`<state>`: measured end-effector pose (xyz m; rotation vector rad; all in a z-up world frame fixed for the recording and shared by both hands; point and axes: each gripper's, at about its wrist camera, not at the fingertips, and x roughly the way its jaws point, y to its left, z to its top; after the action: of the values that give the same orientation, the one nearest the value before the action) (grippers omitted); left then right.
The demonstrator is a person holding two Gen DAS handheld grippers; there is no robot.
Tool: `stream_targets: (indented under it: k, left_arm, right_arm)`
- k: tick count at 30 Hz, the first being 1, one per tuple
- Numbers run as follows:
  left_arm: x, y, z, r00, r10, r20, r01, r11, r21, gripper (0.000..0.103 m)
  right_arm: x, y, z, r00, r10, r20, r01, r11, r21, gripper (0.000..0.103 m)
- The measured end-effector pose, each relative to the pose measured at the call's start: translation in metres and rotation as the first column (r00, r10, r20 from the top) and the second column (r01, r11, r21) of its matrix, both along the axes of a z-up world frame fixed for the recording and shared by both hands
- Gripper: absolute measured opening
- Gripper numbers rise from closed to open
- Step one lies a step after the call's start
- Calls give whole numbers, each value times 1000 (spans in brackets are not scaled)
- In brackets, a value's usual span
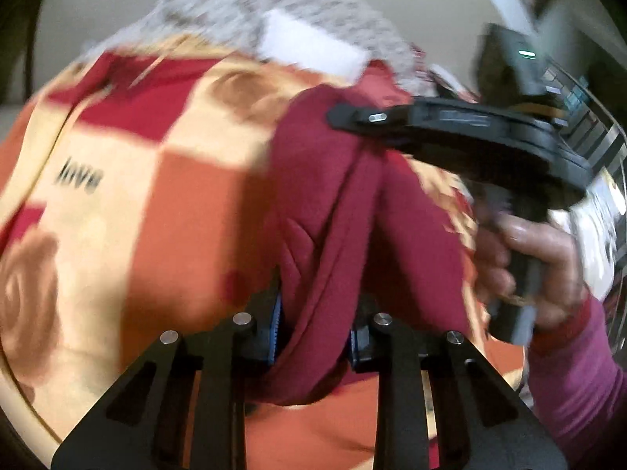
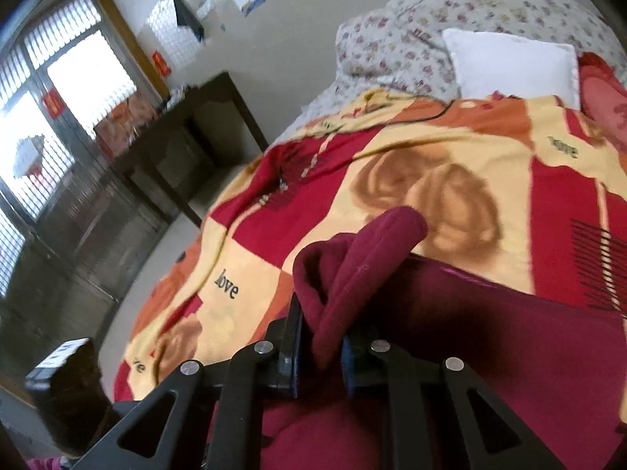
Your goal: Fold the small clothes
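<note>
Left claw [image 1: 315, 329] clamped on red garment [image 1: 333, 203]; right claw [image 2: 321, 348] likewise. Keep cloth taut between claws, edges level above blanket [image 2: 450, 164].

Right gripper [image 2: 319, 342] clamped on bunched maroon garment [image 2: 352, 270] above patterned blanket [image 2: 431, 164].

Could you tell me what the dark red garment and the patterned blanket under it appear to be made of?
The dark red garment, pinched in both the left claw and the right claw, looks like soft matte fleece or sweatshirt knit: thick rounded folds, no shine. The blanket seems plush printed fleece, with soft-edged prints; blur leaves it uncertain.
</note>
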<state>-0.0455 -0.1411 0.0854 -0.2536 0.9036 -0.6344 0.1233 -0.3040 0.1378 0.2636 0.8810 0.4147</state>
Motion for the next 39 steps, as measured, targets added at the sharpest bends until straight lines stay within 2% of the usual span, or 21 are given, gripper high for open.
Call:
stream_targets:
  k: [4,6,9,11,13,17,19,20,21,22,23,25,27,29,31,33,36,38,39]
  left_arm:
    - [-23,-52,35,990,-118,76,117,993,22,24]
    - [-29,-80,41,980,-176,89,174,984,34,24]
    - [-42,-130,35,962,-261,85,256,964,64,24]
    - [-44,-156,22,953,-293,77,286,954,90,24]
    - [-45,-186,5,949,-314,33,309,946,99,24]
    - [-44,-219,-29,942,-323,-86,331,937,109,25]
    - [-45,-221,-29,939,-331,-92,341,931,128,30]
    - [-50,-219,-22,937,-339,-83,347,929,129,41]
    - [-52,-215,-14,930,-359,-77,366,922,126,46]
    - [-56,-211,-5,922,-381,-71,387,914,125,55]
    - [-60,-206,3,914,-401,-58,405,905,130,59]
    - [-70,-194,24,900,-437,15,428,888,167,59]
    - [-77,-182,37,895,-440,81,413,882,228,59]
    - [-71,-166,41,907,-408,109,367,889,275,59]
    - [-62,-150,31,929,-353,106,308,901,306,59]
    - [-45,-142,17,958,-274,81,232,913,335,59]
    - [-31,-136,-6,974,-226,18,211,932,296,59]
    - [-28,-139,-23,971,-237,-39,238,931,277,59]
    - [-28,-143,-30,970,-239,-47,242,926,290,59]
  right_arm:
    - [-33,-51,29,997,-49,53,49,999,16,15]
    - [-51,-74,39,995,-69,71,69,998,3,15]
    - [-78,-110,43,990,-110,90,117,991,-67,15]
    - [-91,-135,34,984,-155,83,164,980,-114,15]
    - [-98,-160,13,971,-229,70,238,953,-187,15]
    - [-98,-197,-33,944,-327,-51,315,934,-169,15]
    - [-105,-211,-39,929,-360,-86,349,929,-121,15]
    - [-113,-219,-35,920,-383,-87,375,922,-91,15]
    - [-118,-224,-30,911,-405,-77,400,913,-79,18]
    - [-123,-226,-25,905,-422,-60,417,906,-76,18]
    - [-129,-229,-17,900,-435,-39,432,900,-63,19]
    - [-138,-229,-4,901,-433,-16,432,901,-24,19]
    - [-145,-216,10,922,-386,14,386,922,10,20]
    - [-144,-197,17,949,-313,36,313,950,20,20]
    - [-139,-174,14,977,-214,27,213,977,34,20]
    - [-133,-157,4,986,-169,11,169,985,25,20]
    - [-115,-152,-23,974,-222,-39,215,966,-141,20]
    - [-105,-163,-45,962,-259,-85,238,951,-200,19]
    - [-102,-169,-53,959,-265,-95,243,950,-196,19]
